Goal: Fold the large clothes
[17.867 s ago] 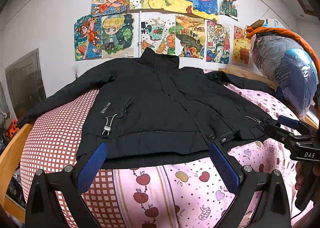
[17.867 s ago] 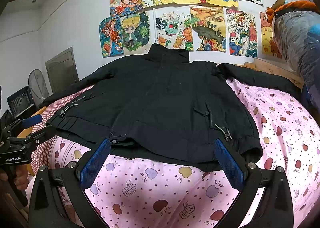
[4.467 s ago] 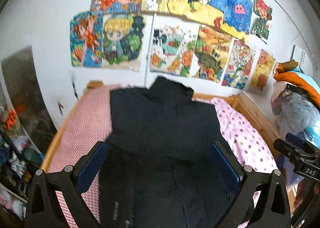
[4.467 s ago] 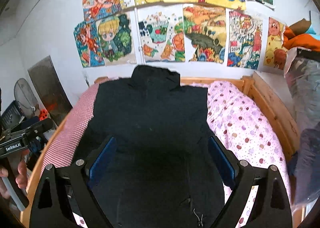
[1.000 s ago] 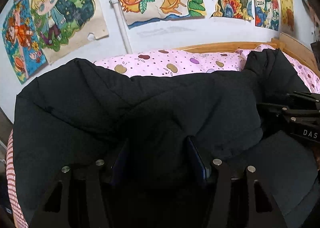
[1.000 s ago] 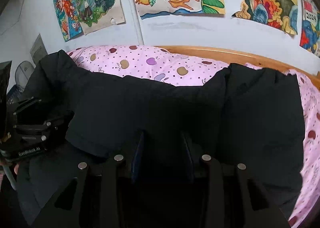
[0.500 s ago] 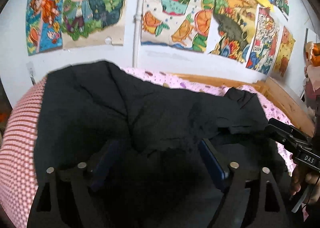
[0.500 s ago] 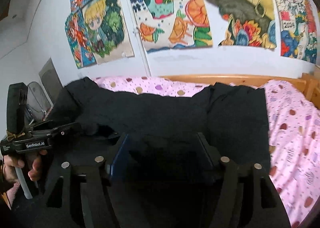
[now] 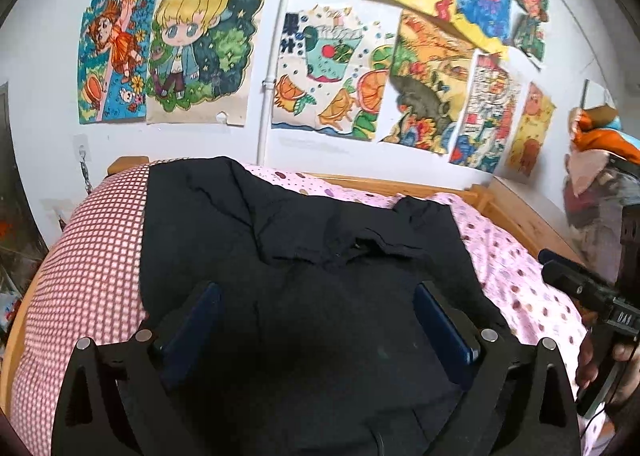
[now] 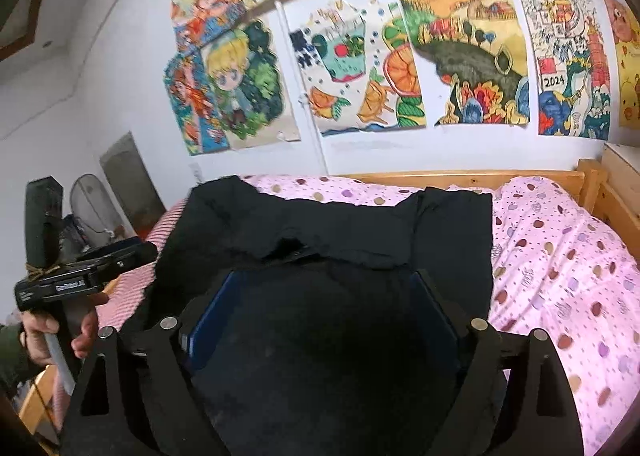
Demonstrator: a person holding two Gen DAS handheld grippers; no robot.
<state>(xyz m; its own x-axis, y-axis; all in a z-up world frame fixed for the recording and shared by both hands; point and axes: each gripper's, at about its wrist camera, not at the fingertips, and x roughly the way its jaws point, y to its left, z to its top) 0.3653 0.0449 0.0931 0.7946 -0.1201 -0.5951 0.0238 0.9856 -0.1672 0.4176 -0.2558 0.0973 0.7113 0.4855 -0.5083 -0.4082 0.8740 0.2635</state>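
Observation:
A large black padded jacket (image 9: 304,256) lies on the bed, sleeves folded in and its upper part folded down over the body. It also shows in the right wrist view (image 10: 340,240). My left gripper (image 9: 316,316) is open and empty above the jacket's near part. My right gripper (image 10: 324,308) is open and empty above the same part. Each gripper's body shows in the other's view, the right one (image 9: 592,296) at the right, the left one (image 10: 80,276) at the left.
The bed has a pink fruit-print sheet (image 10: 560,256) and a red checked cover (image 9: 88,256), inside a wooden frame (image 10: 460,176). Drawings (image 9: 332,76) cover the wall behind. A bundle of bedding (image 9: 600,184) stands at the right. A fan (image 10: 88,200) stands at the left.
Both grippers were shut on the jacket's upper edge a second ago. They have let go, opened wide and drawn back and up. The folded upper part now rests on the jacket body.

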